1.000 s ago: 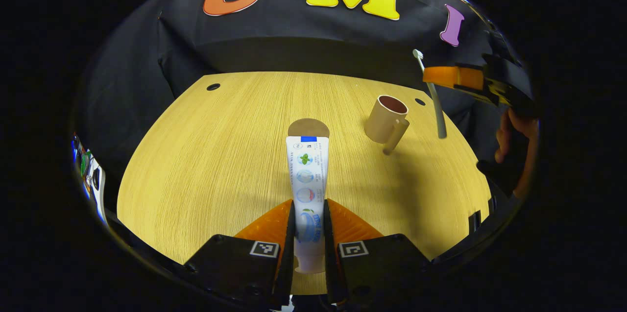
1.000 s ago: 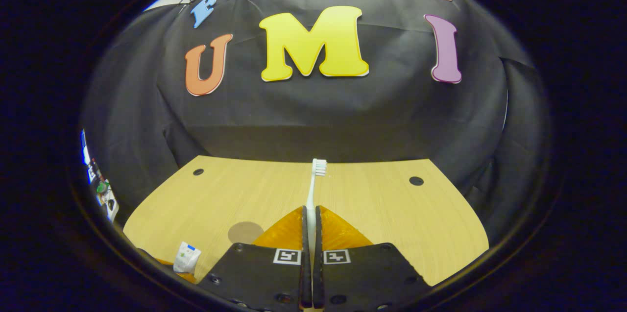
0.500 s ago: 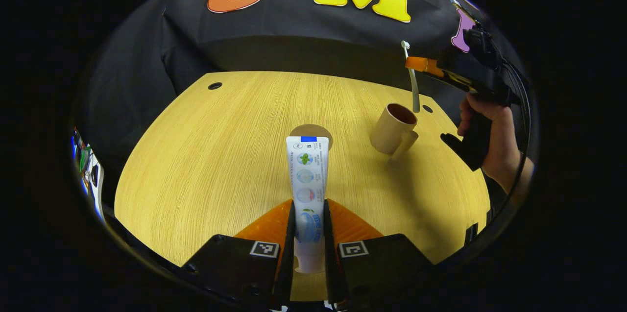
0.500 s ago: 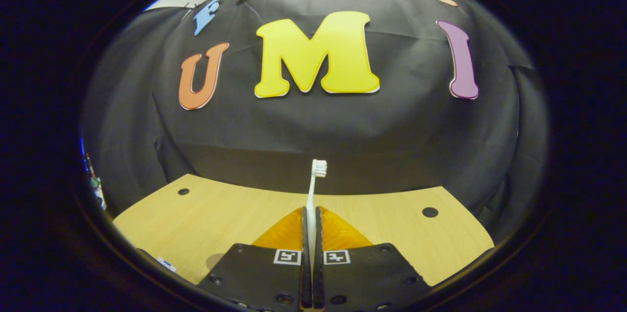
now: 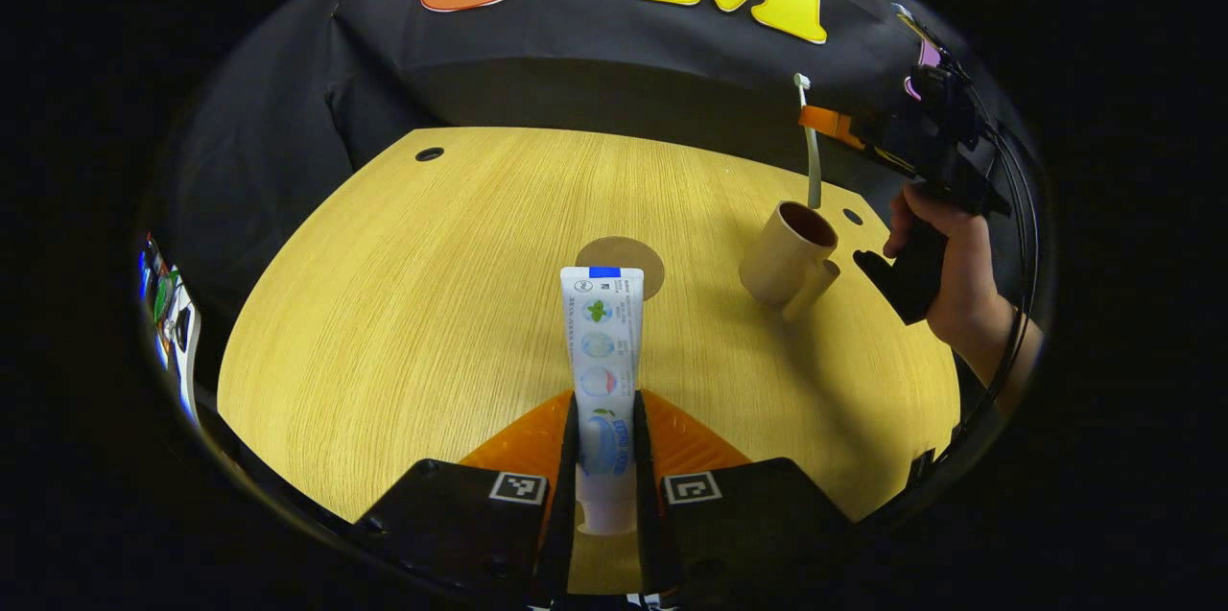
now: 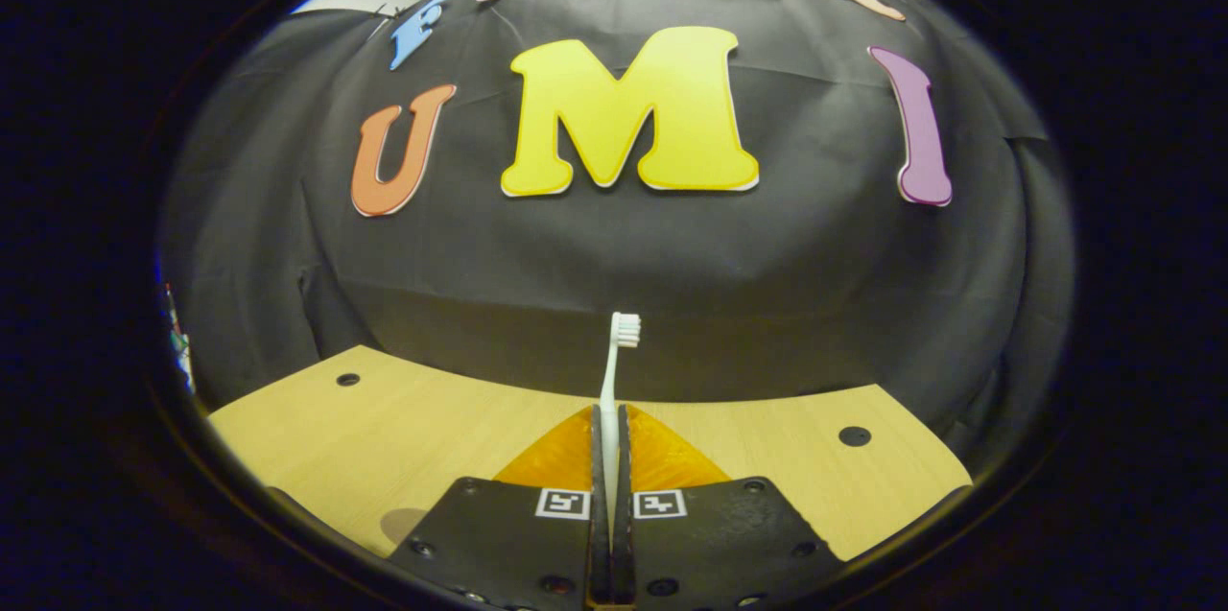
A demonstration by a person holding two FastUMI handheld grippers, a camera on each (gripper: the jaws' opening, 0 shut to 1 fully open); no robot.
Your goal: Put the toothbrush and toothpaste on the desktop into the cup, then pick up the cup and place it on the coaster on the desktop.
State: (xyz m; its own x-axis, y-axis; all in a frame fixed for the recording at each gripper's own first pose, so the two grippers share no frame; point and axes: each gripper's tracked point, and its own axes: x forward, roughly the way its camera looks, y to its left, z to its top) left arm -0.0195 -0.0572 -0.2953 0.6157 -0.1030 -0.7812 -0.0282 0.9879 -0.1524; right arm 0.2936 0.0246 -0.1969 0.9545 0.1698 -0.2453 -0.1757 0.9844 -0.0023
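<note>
Pale wood grain covers the table [image 5: 403,304], and on it, right of centre in the left gripper view, stands the tan cup [image 5: 789,254] with its handle turned toward the lower right. Just left of the cup lies the round brown coaster [image 5: 628,258], flat and bare, partly hidden behind the top of the toothpaste [image 5: 602,342].

The left tongs [image 5: 604,443] are clamped on the toothpaste at its lower, cap end; the tube sticks straight forward, up the middle of the frame, held above the table.

The right tongs [image 6: 609,458] are clamped on the toothbrush [image 6: 614,371], bristles pointing up. In the left gripper view the same right tongs [image 5: 823,122] sit at the upper right, gripped by a hand [image 5: 945,256], with the toothbrush [image 5: 811,146] hanging nearly upright and its lower end at or just inside the cup's mouth; how deep it reaches I cannot tell.

Judging from this, the brush is about to be let go into the cup, with 2 items not yet settled inside.

Risks: the right gripper view looks out at the booth wall rather than down at the cup, so the drop is aimed blind; a slight offset could land the handle on the rim and send it outside. A hard release could also tip the light cup. Later, the long tube may lean and topple it.
</note>
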